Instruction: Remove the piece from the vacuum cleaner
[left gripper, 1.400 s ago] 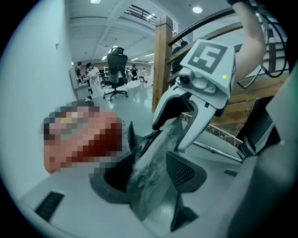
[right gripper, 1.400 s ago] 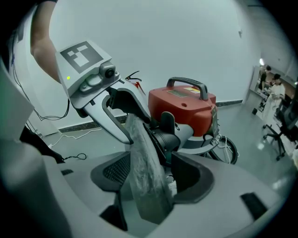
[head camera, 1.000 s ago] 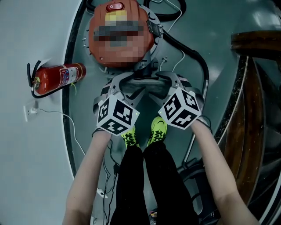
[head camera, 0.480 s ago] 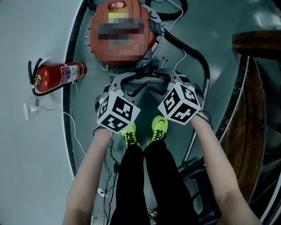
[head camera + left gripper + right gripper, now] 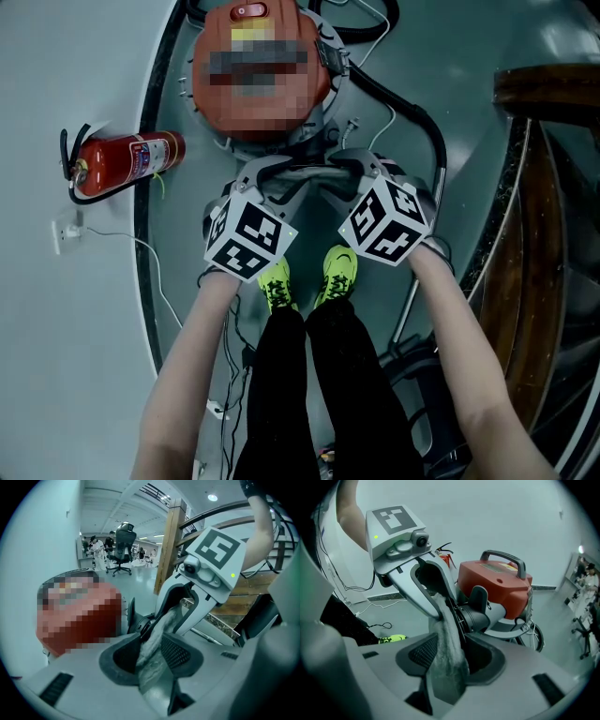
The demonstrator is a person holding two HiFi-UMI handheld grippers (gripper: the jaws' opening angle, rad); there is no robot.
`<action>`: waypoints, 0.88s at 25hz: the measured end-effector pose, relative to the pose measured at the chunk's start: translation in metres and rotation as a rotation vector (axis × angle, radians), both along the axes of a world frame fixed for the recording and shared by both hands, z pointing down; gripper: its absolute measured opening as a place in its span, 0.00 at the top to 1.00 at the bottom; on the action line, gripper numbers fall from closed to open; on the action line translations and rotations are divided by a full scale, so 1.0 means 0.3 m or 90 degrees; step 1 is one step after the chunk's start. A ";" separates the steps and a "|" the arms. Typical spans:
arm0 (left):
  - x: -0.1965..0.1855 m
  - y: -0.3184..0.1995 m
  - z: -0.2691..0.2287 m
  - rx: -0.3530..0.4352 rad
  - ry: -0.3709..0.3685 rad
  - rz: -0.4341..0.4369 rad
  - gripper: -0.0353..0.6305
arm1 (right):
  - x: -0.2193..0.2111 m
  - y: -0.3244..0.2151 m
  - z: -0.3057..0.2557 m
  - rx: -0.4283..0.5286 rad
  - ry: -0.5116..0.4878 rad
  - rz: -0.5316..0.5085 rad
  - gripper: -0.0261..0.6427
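We stand on a smooth grey-green floor point(image 5: 469, 56). A pale wall point(image 5: 56, 375) runs along our left, with a dark skirting at its foot. The red vacuum cleaner point(image 5: 262, 117) sits on the floor just ahead of our yellow shoes point(image 5: 337, 272). The grey fuzzy piece point(image 5: 443, 620) stretches just in front of it, near its black port, from one gripper to the other. The left gripper point(image 5: 149, 654) and the right gripper point(image 5: 449, 660) have just been closing, and each now pinches one end of the piece between its pads. A fire extinguisher point(image 5: 127, 164) and a white cable point(image 5: 141, 248) crowd the wall side. A black hose point(image 5: 412, 117) and a wooden stair point(image 5: 534, 234) hem in our right. Past the vacuum cleaner, the left gripper view shows a long open hall with office chairs point(image 5: 123, 545).
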State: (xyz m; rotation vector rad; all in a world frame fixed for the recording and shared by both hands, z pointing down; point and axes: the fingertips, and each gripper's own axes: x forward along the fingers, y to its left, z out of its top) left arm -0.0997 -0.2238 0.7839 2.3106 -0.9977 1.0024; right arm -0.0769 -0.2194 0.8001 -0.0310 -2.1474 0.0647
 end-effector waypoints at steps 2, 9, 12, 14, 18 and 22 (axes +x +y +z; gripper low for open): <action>0.000 0.002 -0.001 -0.001 0.000 -0.001 0.74 | 0.001 0.003 -0.002 0.003 0.002 -0.003 0.69; 0.003 0.013 -0.006 -0.002 0.006 -0.005 0.74 | 0.008 0.010 -0.008 0.006 0.008 -0.007 0.76; 0.006 0.018 -0.010 -0.001 0.005 -0.004 0.76 | 0.011 0.012 -0.013 0.011 0.008 -0.011 0.83; 0.008 0.025 -0.011 0.000 0.004 -0.004 0.76 | 0.014 0.019 -0.016 0.013 0.009 -0.011 0.85; 0.008 0.036 -0.014 0.001 -0.001 -0.003 0.77 | 0.015 0.036 -0.020 0.023 0.014 -0.025 0.87; 0.011 0.054 -0.017 -0.002 -0.004 -0.001 0.77 | 0.019 0.056 -0.025 0.029 0.017 -0.036 0.88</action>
